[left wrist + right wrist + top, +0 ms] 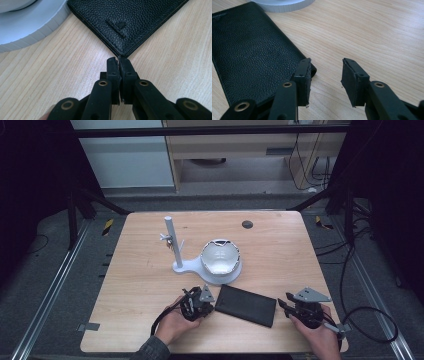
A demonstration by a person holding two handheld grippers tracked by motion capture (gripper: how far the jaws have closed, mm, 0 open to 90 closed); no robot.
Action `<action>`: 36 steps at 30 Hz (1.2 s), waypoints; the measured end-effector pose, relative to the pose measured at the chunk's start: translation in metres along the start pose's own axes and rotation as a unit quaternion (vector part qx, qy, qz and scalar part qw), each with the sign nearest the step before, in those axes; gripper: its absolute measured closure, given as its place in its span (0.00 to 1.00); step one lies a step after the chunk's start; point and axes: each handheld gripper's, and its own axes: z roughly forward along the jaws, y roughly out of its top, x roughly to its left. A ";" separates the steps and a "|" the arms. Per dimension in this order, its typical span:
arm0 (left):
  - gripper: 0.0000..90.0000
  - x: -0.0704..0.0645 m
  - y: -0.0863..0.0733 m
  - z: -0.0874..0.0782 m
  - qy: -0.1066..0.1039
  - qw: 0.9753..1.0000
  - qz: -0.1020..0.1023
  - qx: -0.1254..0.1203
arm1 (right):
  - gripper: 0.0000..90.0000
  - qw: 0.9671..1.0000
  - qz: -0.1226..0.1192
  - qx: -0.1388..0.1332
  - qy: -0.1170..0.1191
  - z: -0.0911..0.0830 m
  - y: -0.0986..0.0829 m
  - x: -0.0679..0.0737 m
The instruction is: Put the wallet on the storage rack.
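A person's two hands reach in from the near edge of the wooden worktop (150,285), each working a black two-jaw claw on either side of a black leather wallet (246,305). The wallet lies flat and closed on the near half of the worktop, just in front of a white stand (200,268) that carries an upright post (172,240) and a bowl-shaped piece (220,256). The left claw (118,60) is clenched, its jaws pressed together with the tips at the wallet's (130,22) near corner; whether any leather is caught between them cannot be told. The right claw (325,72) stands released, jaws well apart, one jaw just over the wallet's (254,57) other end and the other over bare wood.

The wallet looks light, thin and somewhat pliable, with a pebbled grain that should give the pads a fair grip. Lying flush on the wood, it offers little to bite on from above; the likeliest purchase is at a corner or short edge, where one jaw can slip beneath the leather. A pinch on the upper flap alone could let it fall open, so both layers probably need taking together.
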 end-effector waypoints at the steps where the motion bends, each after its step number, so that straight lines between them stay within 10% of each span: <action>1: 0.97 0.000 0.000 0.001 -0.001 1.000 0.001 0.001 | 0.66 1.000 0.000 0.001 0.000 0.000 0.000 0.000; 18: 0.97 0.000 0.001 -0.004 -0.001 1.000 -0.008 -0.020 | 0.57 1.000 -0.006 -0.005 0.015 0.000 0.004 0.009; 30: 0.96 0.003 0.000 -0.007 -0.004 0.999 -0.023 -0.039 | 0.19 0.997 -0.049 0.001 0.066 0.017 0.018 0.058; 36: 0.96 0.004 0.000 -0.007 -0.004 0.999 -0.029 -0.044 | 0.15 0.996 -0.060 0.009 0.070 0.024 0.020 0.068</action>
